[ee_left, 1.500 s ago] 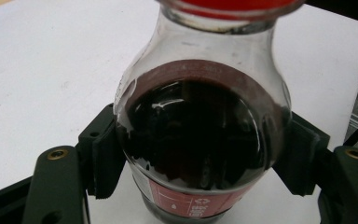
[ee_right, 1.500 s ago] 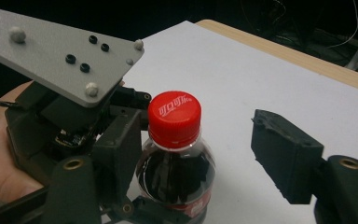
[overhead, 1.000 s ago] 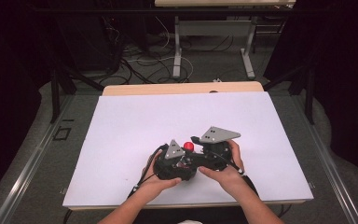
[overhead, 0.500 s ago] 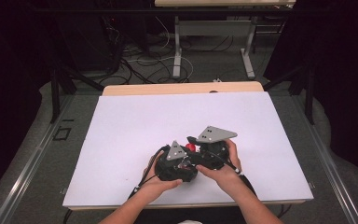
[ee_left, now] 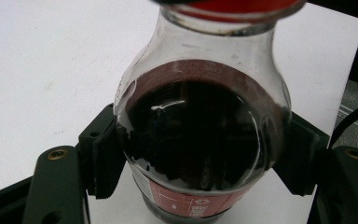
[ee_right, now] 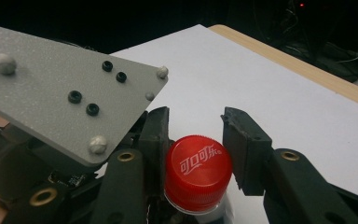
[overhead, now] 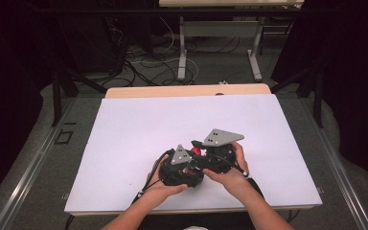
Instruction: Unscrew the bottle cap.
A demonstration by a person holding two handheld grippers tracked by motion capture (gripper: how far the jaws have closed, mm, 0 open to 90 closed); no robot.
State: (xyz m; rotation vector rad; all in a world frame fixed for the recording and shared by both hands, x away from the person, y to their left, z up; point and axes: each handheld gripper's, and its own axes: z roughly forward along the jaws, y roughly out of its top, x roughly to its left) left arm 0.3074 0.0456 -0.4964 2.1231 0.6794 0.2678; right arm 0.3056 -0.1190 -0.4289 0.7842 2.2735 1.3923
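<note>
A clear bottle (ee_left: 200,140) of dark cola with a red label stands near the table's front edge. My left gripper (ee_left: 200,154) is shut on its round body, one pad pressing each side. The red cap (ee_right: 198,165) sits between the pads of my right gripper (ee_right: 196,140), whose jaws have just been closing and now touch the cap on both sides. From the high view both grippers, left (overhead: 184,167) and right (overhead: 210,154), crowd together around the cap (overhead: 197,151), each in a hand.
A white sheet (overhead: 139,124) covers the table, with a wooden strip (overhead: 187,90) along its far edge. The left gripper's grey plate (ee_right: 60,84) hangs close beside the right jaws. Cables and table legs (overhead: 182,52) lie on the floor beyond.
The right gripper's jaws have closed in on the red cap. Both hands have stayed where they were, and the bottle has not moved.
</note>
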